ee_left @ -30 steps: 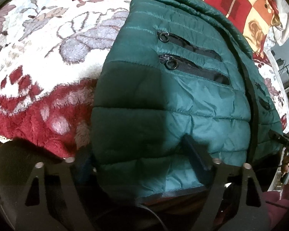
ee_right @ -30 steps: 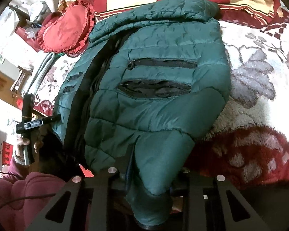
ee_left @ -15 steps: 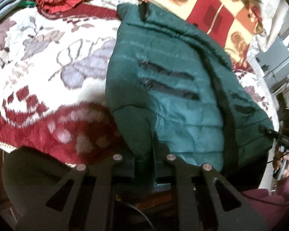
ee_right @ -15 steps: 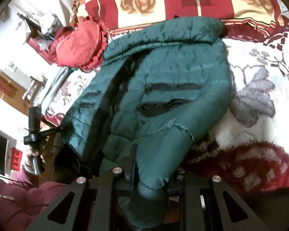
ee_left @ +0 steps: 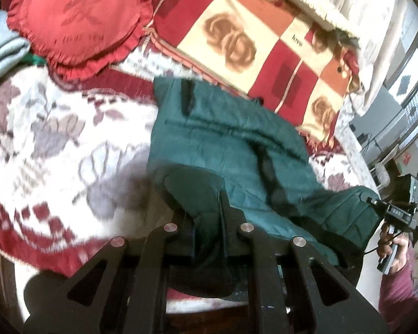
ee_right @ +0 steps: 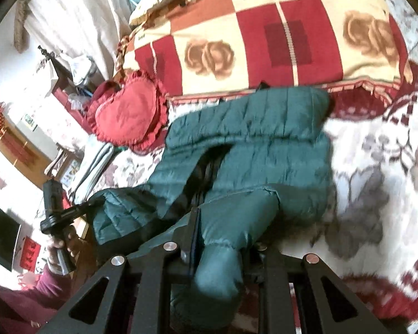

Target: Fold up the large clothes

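Note:
A dark green quilted jacket (ee_left: 223, 139) lies front up on the bed, collar toward the far blanket. My left gripper (ee_left: 206, 211) is shut on the near left corner of its hem, and the pinched fabric bulges up between the fingers. My right gripper (ee_right: 220, 222) is shut on a thick fold of the jacket (ee_right: 264, 144) at the near right corner. Both corners hang lifted off the bedspread, and the hem sags between them. Each view shows the other gripper at its edge: the right gripper (ee_left: 376, 203) and the left gripper (ee_right: 97, 201), each in a hand.
A floral white and red bedspread (ee_left: 55, 144) covers the bed. A red heart cushion (ee_left: 78, 25) and folded grey cloth (ee_left: 0, 53) lie at the far left. A checked rose blanket (ee_left: 250, 41) is heaped behind the collar. Shelves and furniture stand beyond the bed's sides.
The left gripper closed on the hem corner. Both grippers rose with the jacket's lower edge, which has lifted off the bed and bunched toward the collar.

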Demonstrator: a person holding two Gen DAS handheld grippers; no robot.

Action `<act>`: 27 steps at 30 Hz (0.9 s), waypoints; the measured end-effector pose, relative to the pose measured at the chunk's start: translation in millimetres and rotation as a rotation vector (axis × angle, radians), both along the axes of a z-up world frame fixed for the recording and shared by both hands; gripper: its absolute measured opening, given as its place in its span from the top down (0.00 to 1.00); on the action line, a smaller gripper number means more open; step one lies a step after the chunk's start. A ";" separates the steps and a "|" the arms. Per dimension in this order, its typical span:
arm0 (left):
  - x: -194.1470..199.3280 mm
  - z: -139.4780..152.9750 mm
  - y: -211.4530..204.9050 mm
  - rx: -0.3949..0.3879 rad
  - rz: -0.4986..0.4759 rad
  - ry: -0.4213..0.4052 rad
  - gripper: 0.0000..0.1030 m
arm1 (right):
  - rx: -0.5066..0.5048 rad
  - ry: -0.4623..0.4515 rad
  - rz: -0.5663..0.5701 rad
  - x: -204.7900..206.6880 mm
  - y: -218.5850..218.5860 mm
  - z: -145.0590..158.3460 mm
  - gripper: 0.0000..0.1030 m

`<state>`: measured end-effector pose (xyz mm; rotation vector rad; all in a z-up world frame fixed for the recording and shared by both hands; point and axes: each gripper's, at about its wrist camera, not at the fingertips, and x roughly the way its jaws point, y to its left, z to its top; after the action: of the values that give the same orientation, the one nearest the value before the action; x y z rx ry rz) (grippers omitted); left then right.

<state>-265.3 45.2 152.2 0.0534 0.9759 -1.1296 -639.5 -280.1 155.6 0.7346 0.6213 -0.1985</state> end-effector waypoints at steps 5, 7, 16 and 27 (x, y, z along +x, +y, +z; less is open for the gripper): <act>19.6 15.6 -21.2 -0.052 0.022 0.003 0.89 | -0.016 -0.034 -0.047 15.0 -25.3 17.0 0.82; 26.1 20.2 -30.9 -0.053 0.034 -0.021 0.88 | -0.046 -0.029 -0.063 25.3 -35.3 22.6 0.82; 51.0 30.4 -82.4 -0.038 0.092 -0.088 0.88 | -0.040 0.010 -0.130 69.9 -84.0 19.9 0.83; 82.1 20.1 -132.8 0.029 0.137 -0.124 0.88 | -0.025 0.085 -0.195 108.3 -137.7 1.1 0.83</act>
<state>-183.2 -87.6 172.4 0.0776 0.8723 -0.9757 -531.2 -417.8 156.7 0.7654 0.6262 -0.4188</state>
